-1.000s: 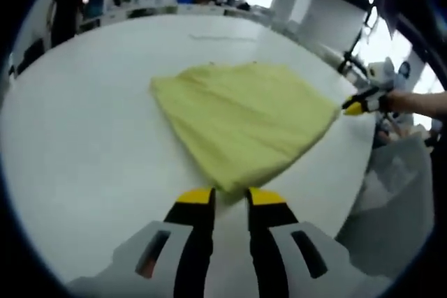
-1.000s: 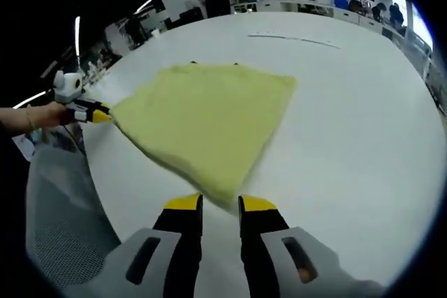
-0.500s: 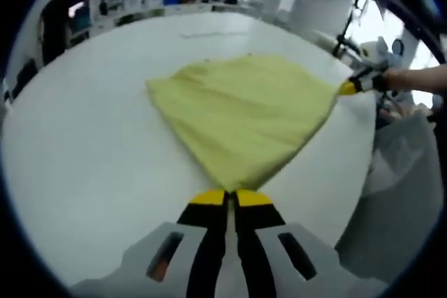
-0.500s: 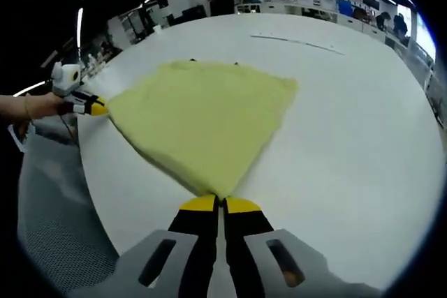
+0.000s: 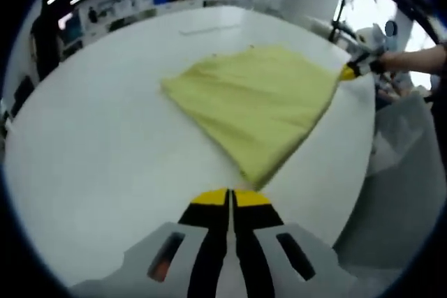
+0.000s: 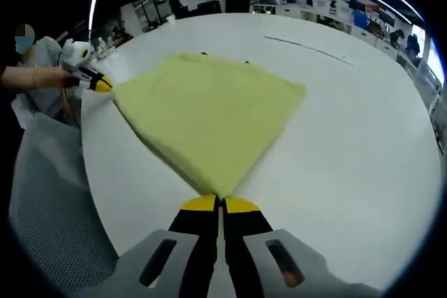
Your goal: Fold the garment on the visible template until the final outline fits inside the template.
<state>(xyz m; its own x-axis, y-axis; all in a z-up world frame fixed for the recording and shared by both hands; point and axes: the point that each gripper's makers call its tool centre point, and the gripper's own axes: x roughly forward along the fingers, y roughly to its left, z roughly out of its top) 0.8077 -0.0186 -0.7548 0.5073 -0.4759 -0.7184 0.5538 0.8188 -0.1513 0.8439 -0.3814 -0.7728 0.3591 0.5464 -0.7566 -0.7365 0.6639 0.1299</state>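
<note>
On the table: the yellow cloth (image 5: 260,106) is being kept flat on the white table (image 5: 98,137).
Left gripper (image 5: 231,199): a near corner is being pinched by shut jaws.
Right gripper (image 6: 219,204): the other near corner is being pinched by shut jaws.
Way: cloth is lying ahead of both.
Room: bare table is being left beyond the far edge.
Template: a thin line (image 6: 307,47) is being seen there.

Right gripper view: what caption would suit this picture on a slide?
The right gripper, jaws closed, pinches one corner of a yellow garment on a white table while the left gripper holds another.
</note>
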